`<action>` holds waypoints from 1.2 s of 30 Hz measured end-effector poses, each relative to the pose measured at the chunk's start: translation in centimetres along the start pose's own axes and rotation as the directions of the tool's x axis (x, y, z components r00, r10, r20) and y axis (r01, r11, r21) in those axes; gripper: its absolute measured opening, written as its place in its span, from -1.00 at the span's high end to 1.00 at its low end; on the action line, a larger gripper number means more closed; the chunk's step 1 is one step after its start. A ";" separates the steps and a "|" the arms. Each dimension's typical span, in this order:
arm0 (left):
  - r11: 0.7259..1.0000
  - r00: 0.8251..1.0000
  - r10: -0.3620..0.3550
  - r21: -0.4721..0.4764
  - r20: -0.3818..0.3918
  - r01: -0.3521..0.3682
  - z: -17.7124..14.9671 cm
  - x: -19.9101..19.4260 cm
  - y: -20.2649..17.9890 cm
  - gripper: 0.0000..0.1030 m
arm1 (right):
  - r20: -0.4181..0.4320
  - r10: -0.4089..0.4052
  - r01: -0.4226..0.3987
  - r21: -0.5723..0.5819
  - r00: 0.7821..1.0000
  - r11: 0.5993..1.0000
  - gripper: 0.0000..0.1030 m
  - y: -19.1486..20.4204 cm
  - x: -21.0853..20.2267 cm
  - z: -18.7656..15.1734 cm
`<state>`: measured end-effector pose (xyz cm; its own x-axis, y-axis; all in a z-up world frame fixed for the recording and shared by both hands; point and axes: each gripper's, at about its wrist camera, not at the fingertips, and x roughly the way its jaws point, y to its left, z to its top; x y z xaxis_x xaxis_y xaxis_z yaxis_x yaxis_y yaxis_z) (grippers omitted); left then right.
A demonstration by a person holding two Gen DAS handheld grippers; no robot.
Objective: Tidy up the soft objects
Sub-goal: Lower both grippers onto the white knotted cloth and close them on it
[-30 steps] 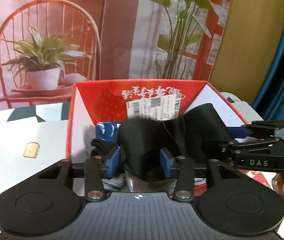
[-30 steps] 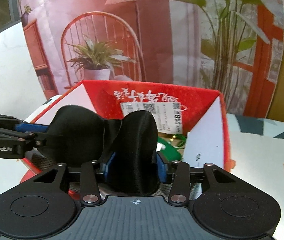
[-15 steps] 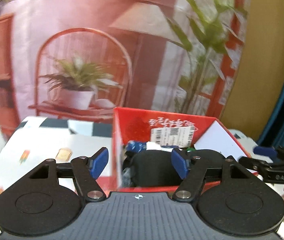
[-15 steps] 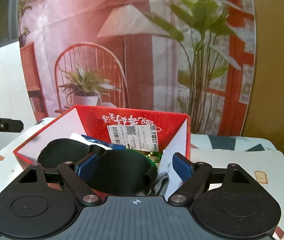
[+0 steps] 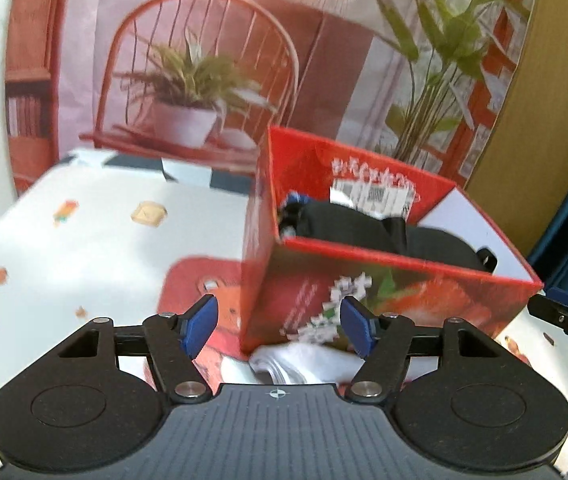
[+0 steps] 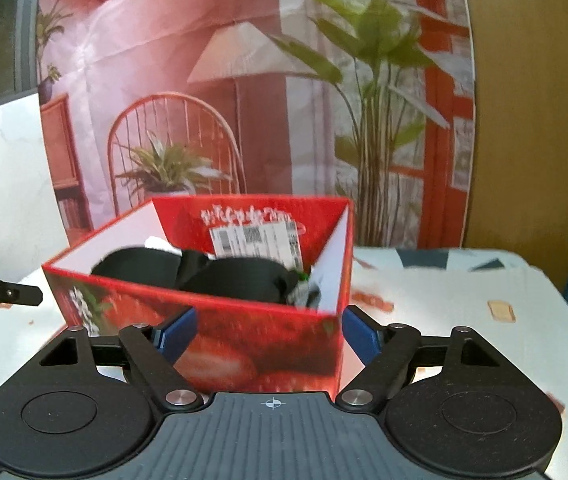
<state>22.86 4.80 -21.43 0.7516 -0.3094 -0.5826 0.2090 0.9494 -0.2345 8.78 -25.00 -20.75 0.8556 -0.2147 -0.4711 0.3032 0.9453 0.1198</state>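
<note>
Both hand-held grippers have let go of the black garment (image 6: pixel 219 272), which now lies inside the red strawberry box (image 6: pixel 203 320). The left hand-held gripper (image 5: pixel 277 326) and right hand-held gripper (image 6: pixel 269 330) have drawn back, jaws closing slightly, empty. A white cloth (image 5: pixel 304 362) waits on the tabletop (image 5: pixel 83 248).

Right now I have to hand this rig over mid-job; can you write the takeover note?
Left tongs: jaws closing slightly, nothing between them, low in front of the red strawberry-print cardboard box.
Right tongs: jaws closing slightly, nothing held, near the same box's front wall.
Done: the black soft fabric piece lies inside the box, on top of other items.
Left: a white folded soft item lies on the patterned white tablecloth just ahead of the left tongs, outside the box; probably next to pick up.
</note>
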 end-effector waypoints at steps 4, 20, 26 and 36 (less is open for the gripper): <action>1.000 0.998 -0.010 -0.011 -0.056 0.010 -1.5 1.7 0.2 -0.33 | -0.061 -0.004 0.005 0.031 0.998 1.000 -0.46 -0.3 1.0 -1.9; 0.999 0.983 -0.040 0.003 -0.178 0.041 -4.4 6.5 -0.4 0.31 | -0.229 0.016 0.021 0.160 0.973 0.987 -0.29 -1.7 6.2 -5.9; 0.999 0.982 -0.051 -0.001 -0.179 0.052 -4.7 6.5 -0.4 0.74 | -0.242 0.017 0.023 0.158 0.970 0.987 -0.05 -1.5 6.2 -6.4; 1.000 0.983 -0.027 0.000 -0.183 0.028 -5.5 4.7 -0.2 0.82 | -0.260 0.043 0.005 0.179 0.965 0.984 0.63 -1.3 5.1 -6.8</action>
<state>22.89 2.91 -28.42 0.6183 -0.3400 -0.7086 0.2299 0.9404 -0.2506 9.92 -25.70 -29.25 0.7293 -0.1028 -0.6764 0.3774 0.8851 0.2723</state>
